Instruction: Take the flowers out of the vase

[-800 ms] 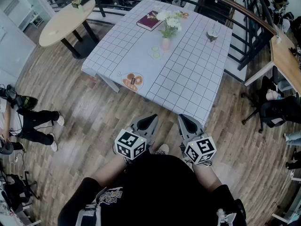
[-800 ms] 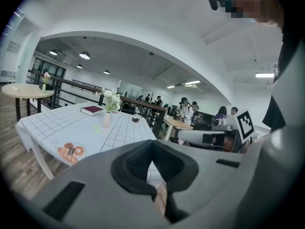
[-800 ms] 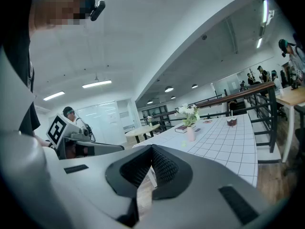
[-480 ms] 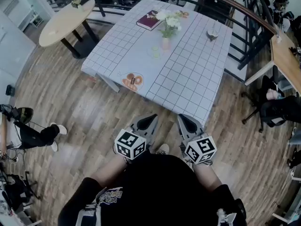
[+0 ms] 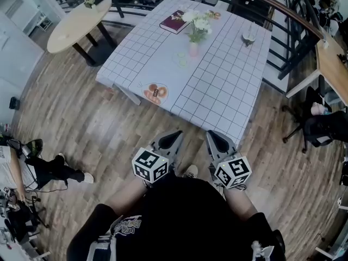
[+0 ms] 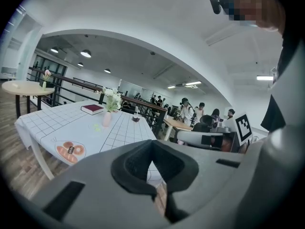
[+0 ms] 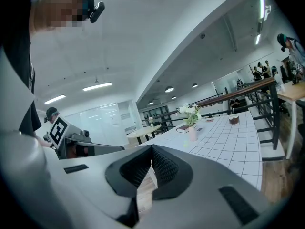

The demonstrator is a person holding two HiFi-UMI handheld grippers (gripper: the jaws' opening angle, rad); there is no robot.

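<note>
We hold left tongs (image 5: 175, 137) and right tongs (image 5: 212, 137) closed, empty, over floor (image 5: 109, 129), short of table (image 5: 217, 97). Far on table: flowers (image 5: 197, 24) in vase (image 5: 193, 49), small, stems hard to make out. Torso (image 5: 179, 222) cuts off arms (image 5: 124, 196).

Left claw (image 5: 173, 138), right claw (image 5: 213, 139) closed, empty, side by side.

Person and tools
A black top (image 5: 185, 216) with a small print (image 5: 128, 225) at 8 o'clock; grey left gripper (image 5: 175, 136) and right gripper (image 5: 211, 137), each with a black-and-white patterned cube (image 5: 150, 165).
</note>
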